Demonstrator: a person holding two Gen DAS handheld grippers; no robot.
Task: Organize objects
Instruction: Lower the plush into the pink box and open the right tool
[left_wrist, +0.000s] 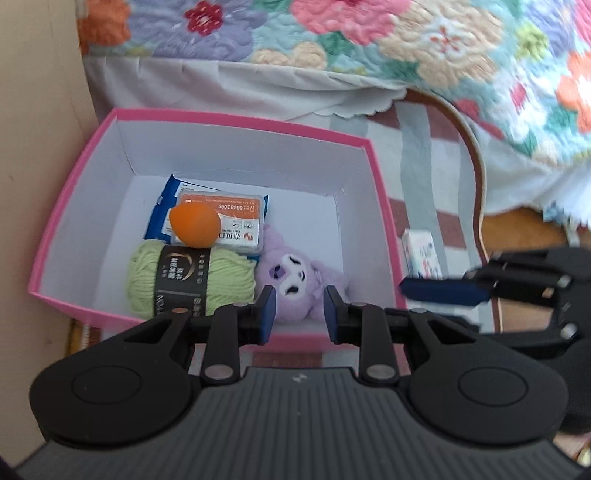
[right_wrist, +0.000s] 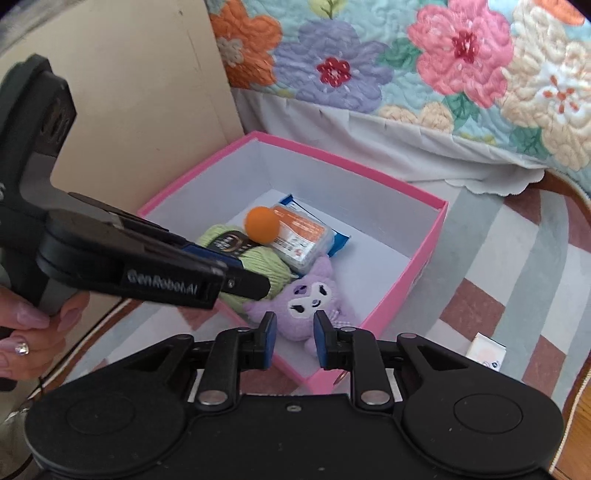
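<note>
A pink box (left_wrist: 240, 122) with white inside stands on a striped rug; it also shows in the right wrist view (right_wrist: 439, 229). Inside lie a green yarn ball (left_wrist: 147, 280), an orange ball (left_wrist: 195, 225) on an orange-labelled clear case (left_wrist: 236, 218), a blue packet (left_wrist: 162, 210) and a purple plush toy (left_wrist: 299, 284). My left gripper (left_wrist: 300, 314) is open and empty above the box's near wall. My right gripper (right_wrist: 294, 338) is open and empty over the plush (right_wrist: 306, 306); it also shows in the left wrist view (left_wrist: 443, 290).
A small white carton (left_wrist: 423, 254) lies on the rug right of the box, also seen in the right wrist view (right_wrist: 487, 350). A bed with a floral quilt (left_wrist: 369, 37) is behind. A beige wall (left_wrist: 37, 147) stands left. The striped rug (right_wrist: 517, 266) spreads right.
</note>
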